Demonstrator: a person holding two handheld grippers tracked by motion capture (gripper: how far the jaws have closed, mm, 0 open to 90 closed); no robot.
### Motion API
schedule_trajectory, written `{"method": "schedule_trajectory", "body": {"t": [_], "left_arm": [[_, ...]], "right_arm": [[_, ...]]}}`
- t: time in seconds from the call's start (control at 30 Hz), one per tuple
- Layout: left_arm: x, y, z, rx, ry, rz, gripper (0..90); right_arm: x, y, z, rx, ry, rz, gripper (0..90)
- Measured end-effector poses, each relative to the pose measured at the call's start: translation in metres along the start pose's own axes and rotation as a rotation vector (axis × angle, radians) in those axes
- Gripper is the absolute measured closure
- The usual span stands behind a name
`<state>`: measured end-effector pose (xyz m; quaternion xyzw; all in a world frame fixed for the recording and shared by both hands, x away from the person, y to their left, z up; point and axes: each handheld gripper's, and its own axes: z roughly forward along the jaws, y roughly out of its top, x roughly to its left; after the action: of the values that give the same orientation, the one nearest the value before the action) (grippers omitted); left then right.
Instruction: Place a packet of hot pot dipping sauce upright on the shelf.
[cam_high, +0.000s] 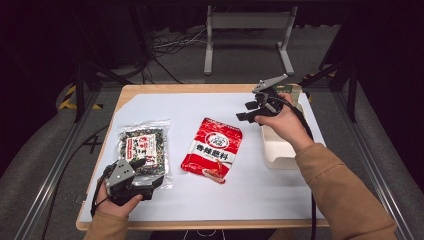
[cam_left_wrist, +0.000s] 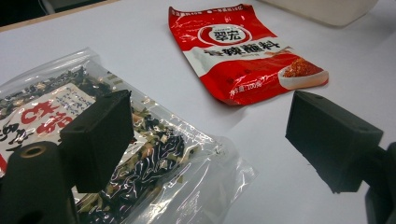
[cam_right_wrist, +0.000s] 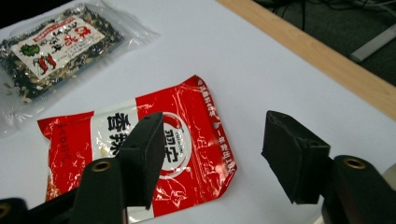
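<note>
Right gripper (cam_high: 248, 111) raised above the far right of the table, jaws spread wide, nothing between them. In the right gripper view it aims down at the red seasoning packet (cam_right_wrist: 140, 154), which lies flat on the white sheet (cam_right_wrist: 261, 70) just below and ahead of the jaws, apart from the pads.

Left gripper (cam_high: 145, 172) low at the near left corner, jaws also apart and empty, poised over the near edge of the clear bag of dried mix (cam_left_wrist: 140, 163); whether one pad brushes the film cannot be told.

Handling, as a judgement: the red packet looks light, thin and soft, its foil glossy and crinkled, so likely slippery and prone to buckle. Lying flat, it offers little to pinch from above; the sealed end nearest the right gripper, or a side edge that lifts slightly, seems the best hold. A slide before the pinch may be needed.

Around: the clear bag sits well to the far side of the packet from the right gripper, not in the way. A white tray (cam_high: 275, 150) sits beneath the right hand's wrist, close to the packet's side. Approach path looks open.
</note>
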<state>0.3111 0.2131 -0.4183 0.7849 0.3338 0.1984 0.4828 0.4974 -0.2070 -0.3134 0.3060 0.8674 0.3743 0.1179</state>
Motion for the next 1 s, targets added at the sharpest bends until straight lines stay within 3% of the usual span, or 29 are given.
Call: {"method": "schedule_trajectory", "body": {"t": [0.33, 0.43, 0.73, 1.0], "left_arm": [[0.0, 0.001, 0.001, 0.001, -0.004, 0.0, 15.5], [0.0, 0.001, 0.002, 0.003, -0.006, -0.001, 15.5], [0.001, 0.001, 0.002, 0.001, -0.01, 0.002, 15.5], [0.001, 0.001, 0.002, 0.0, -0.013, 0.002, 15.5]], "right_arm": [[-0.007, -0.007, 0.03, 0.064, 0.019, 0.038, 50.4], [-0.009, -0.011, 0.037, 0.078, 0.029, 0.056, 50.2], [-0.013, -0.02, 0.064, 0.178, 0.004, 0.078, 46.8], [-0.015, -0.026, 0.081, 0.232, -0.007, 0.11, 43.3]]}}
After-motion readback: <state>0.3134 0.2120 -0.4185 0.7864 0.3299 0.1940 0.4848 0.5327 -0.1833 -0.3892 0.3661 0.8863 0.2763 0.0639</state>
